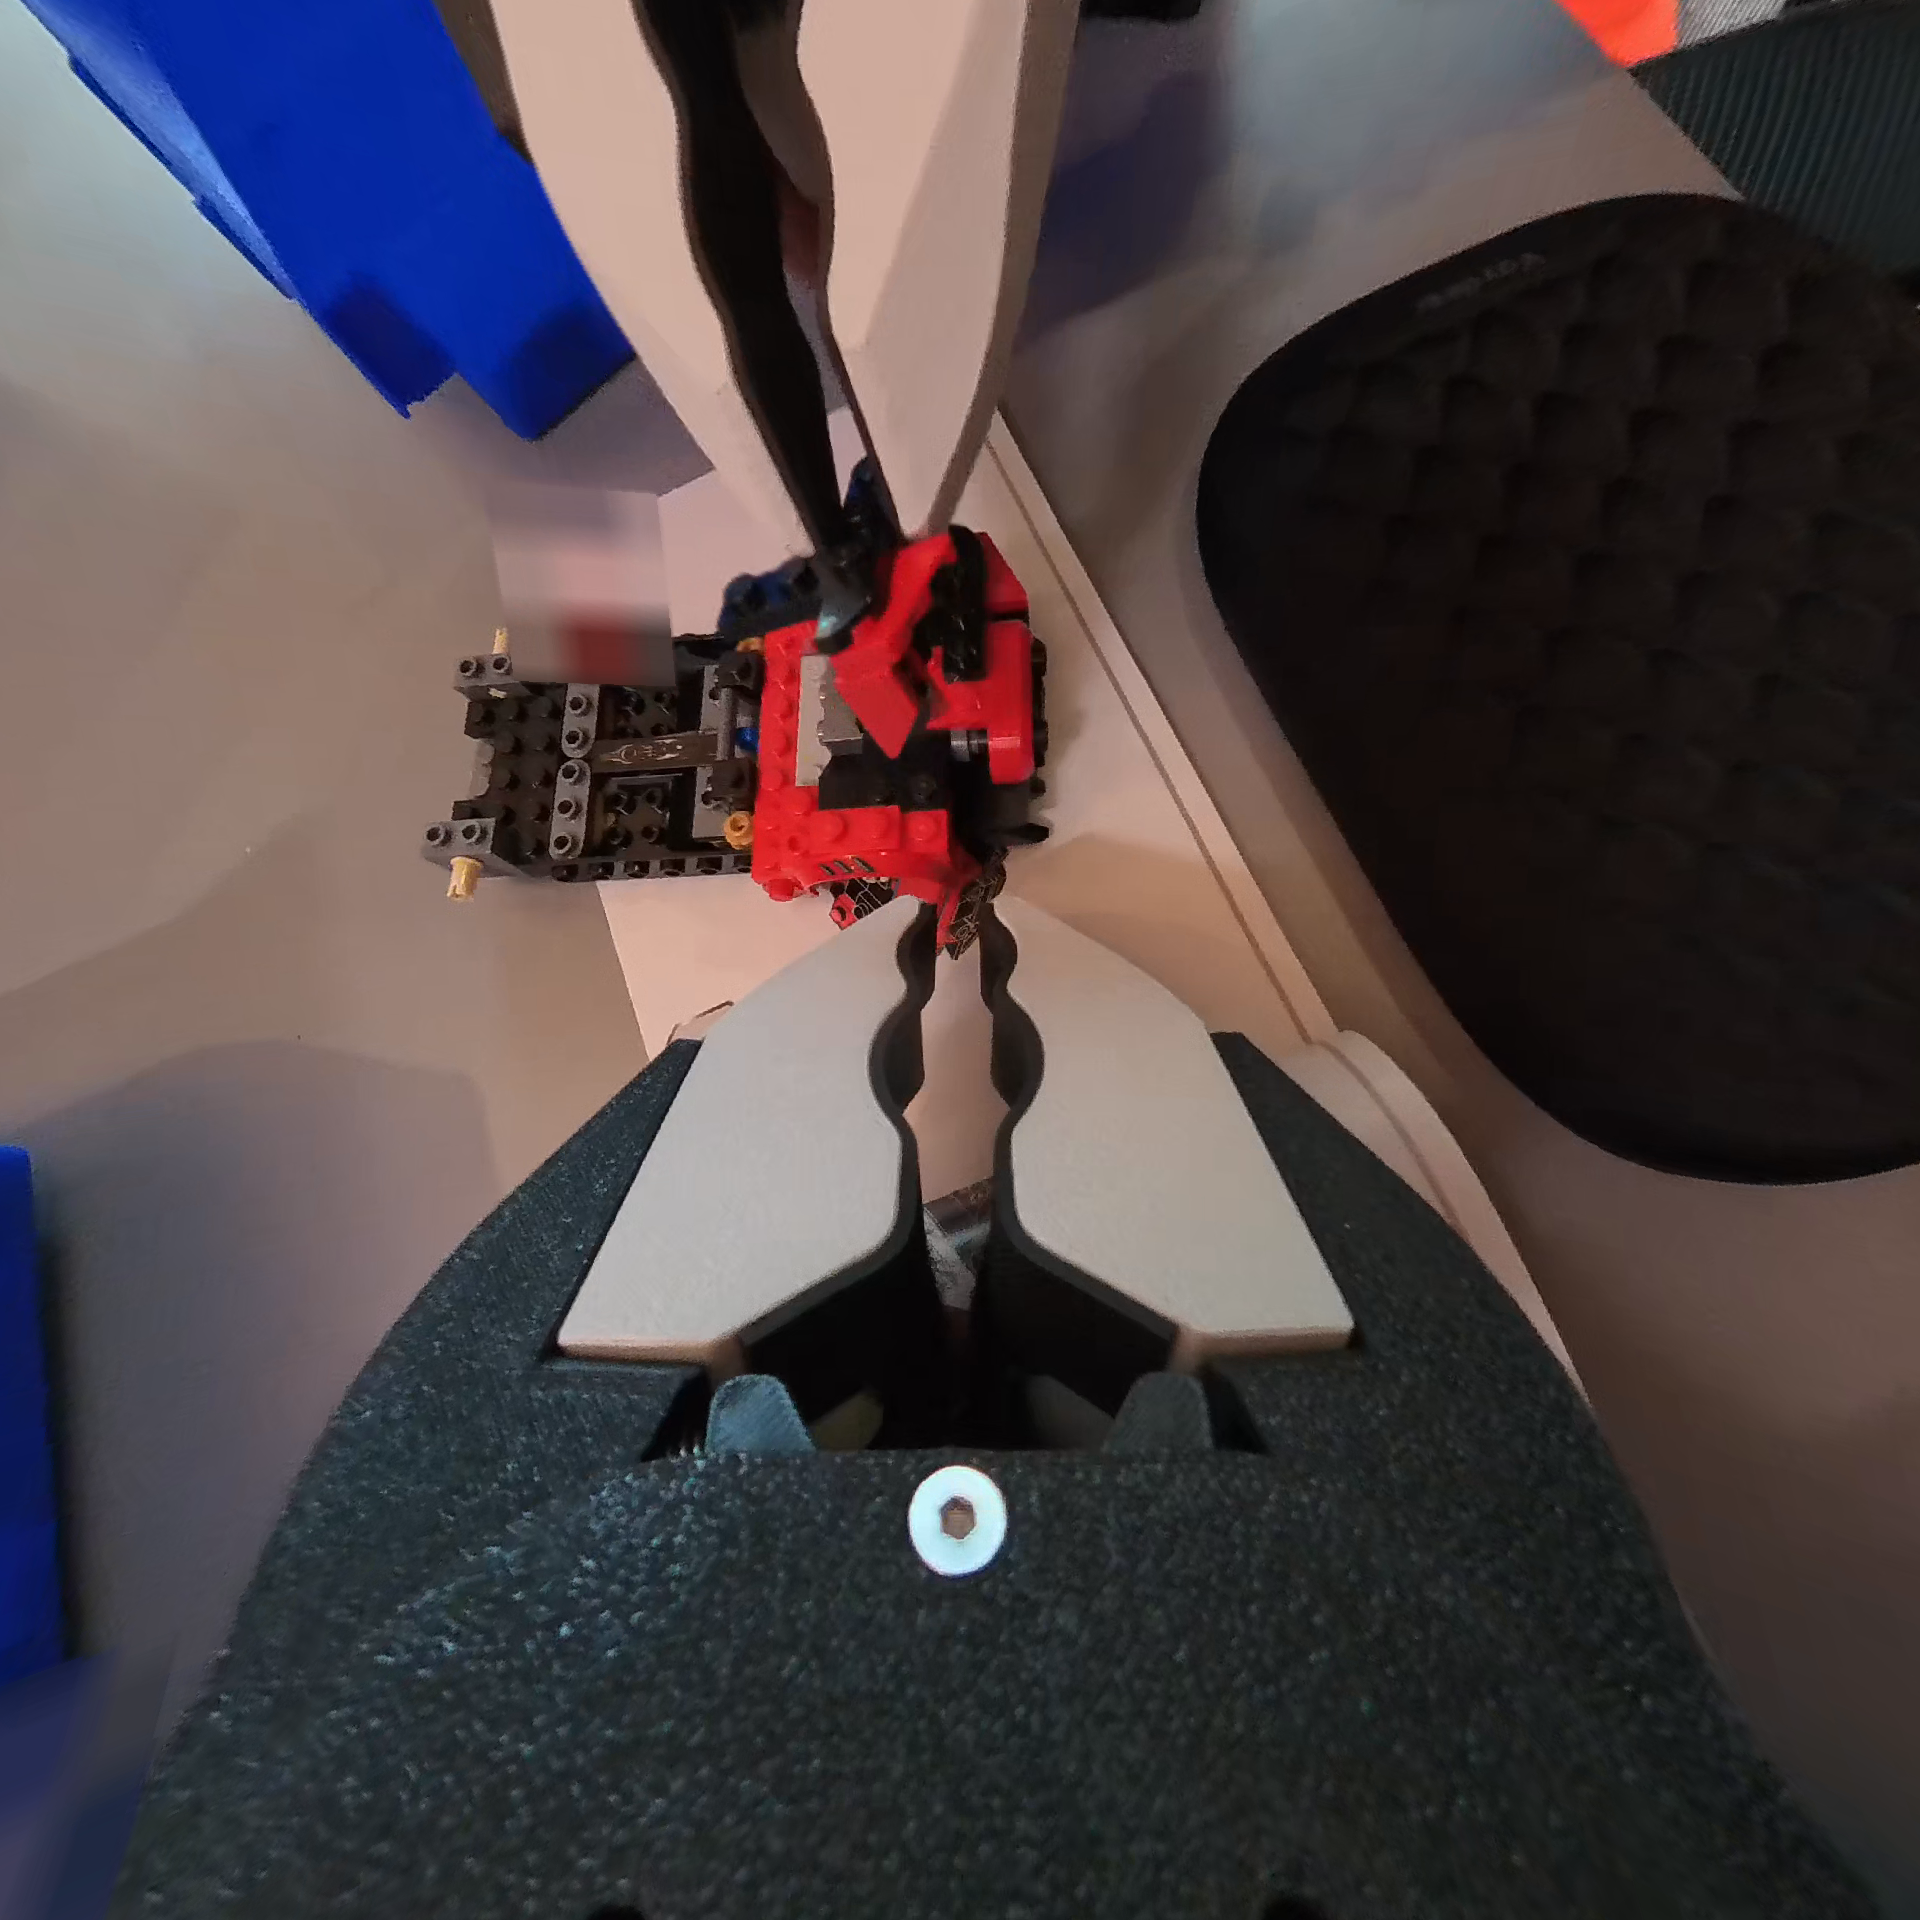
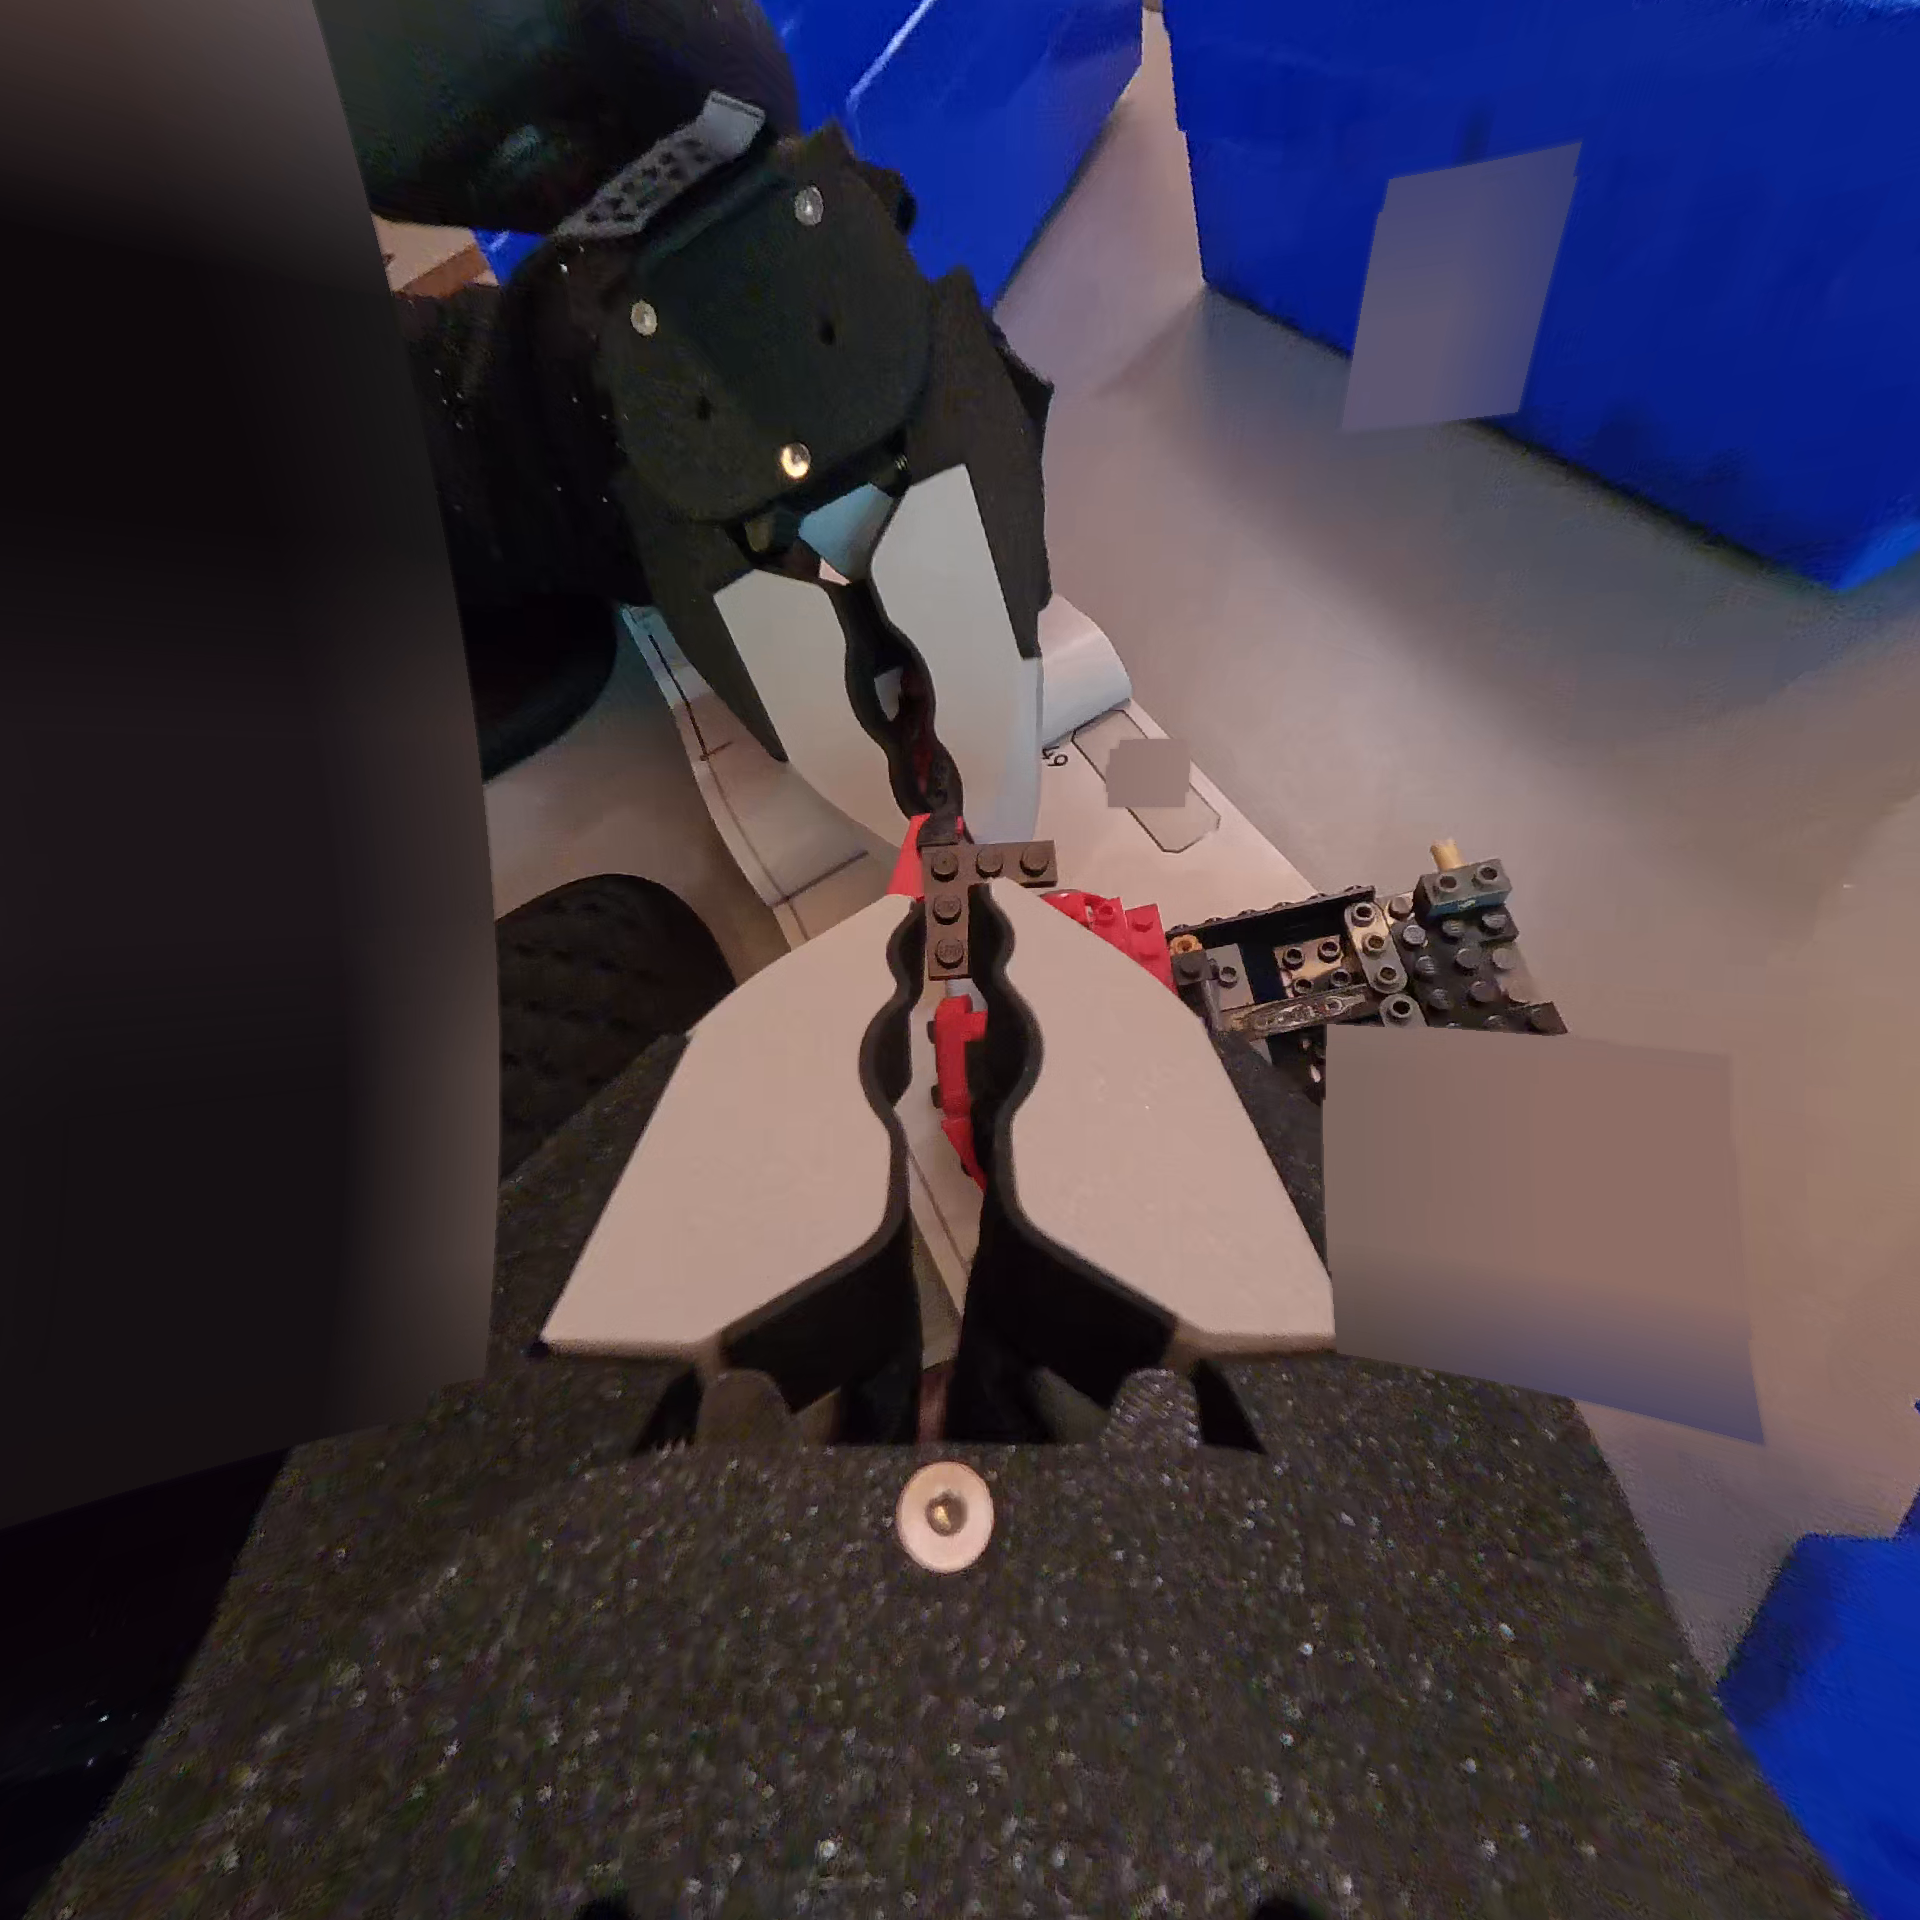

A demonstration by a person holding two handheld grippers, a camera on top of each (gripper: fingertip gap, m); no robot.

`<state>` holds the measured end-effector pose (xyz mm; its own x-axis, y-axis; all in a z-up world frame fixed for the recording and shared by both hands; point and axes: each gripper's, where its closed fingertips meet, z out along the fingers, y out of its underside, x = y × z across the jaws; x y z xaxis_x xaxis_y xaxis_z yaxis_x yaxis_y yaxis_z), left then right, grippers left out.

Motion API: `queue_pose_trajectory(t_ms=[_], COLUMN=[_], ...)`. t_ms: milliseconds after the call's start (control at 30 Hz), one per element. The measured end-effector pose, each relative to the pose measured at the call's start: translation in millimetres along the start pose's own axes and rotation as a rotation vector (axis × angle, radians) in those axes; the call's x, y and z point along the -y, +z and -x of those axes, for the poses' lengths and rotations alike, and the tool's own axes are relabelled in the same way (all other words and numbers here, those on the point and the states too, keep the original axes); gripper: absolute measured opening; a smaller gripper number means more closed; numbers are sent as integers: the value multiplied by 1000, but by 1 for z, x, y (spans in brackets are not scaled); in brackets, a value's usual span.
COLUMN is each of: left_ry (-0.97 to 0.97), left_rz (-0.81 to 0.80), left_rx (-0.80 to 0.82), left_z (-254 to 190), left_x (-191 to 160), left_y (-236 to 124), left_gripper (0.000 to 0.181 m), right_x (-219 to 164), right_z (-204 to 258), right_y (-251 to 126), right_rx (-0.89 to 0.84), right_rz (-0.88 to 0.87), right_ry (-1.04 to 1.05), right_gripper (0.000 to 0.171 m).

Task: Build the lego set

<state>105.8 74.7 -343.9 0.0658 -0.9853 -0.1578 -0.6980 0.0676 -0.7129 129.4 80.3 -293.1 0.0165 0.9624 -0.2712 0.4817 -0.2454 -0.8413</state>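
Left gripper (image 1: 951, 935) clamps the red lego cab (image 1: 894, 748); right gripper (image 2: 951, 940) pinches a black L-shaped plate (image 2: 961, 904), next pressing it squarely onto studs

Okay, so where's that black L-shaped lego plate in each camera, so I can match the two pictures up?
Left wrist view: black L-shaped plate sits just above centre, on top of the red cab, at the tips of the right tool reaching down from above.
Right wrist view: at centre, held at the right tool's own tips.
Shared landmark: the black and grey studded chassis, on the table beside the red cab in both views.
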Motion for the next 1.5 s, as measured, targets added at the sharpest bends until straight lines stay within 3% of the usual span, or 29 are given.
queue_pose_trajectory(t_ms=[433, 1067, 1233, 1500], left_ry=[35, 7, 3, 13], left_rz=[-13, -26, -23, -5], left_rx=[-21, 10, 8, 6], left_z=[-8, -5, -6, -7], left_x=[2, 3, 3, 1], left_y=[7, 10, 10, 11], left_gripper=[7, 4, 5, 5], right_x=[-36, -35, -18, -33], right_z=[-5, -4, -12, -22], right_y=[25, 22, 21, 23], right_rx=[-164, -119, -122, -164], right_rz=[357, 384, 309, 458], right_ry=[-144, -137, -152, -195], right_gripper=[8, 15, 0, 0])
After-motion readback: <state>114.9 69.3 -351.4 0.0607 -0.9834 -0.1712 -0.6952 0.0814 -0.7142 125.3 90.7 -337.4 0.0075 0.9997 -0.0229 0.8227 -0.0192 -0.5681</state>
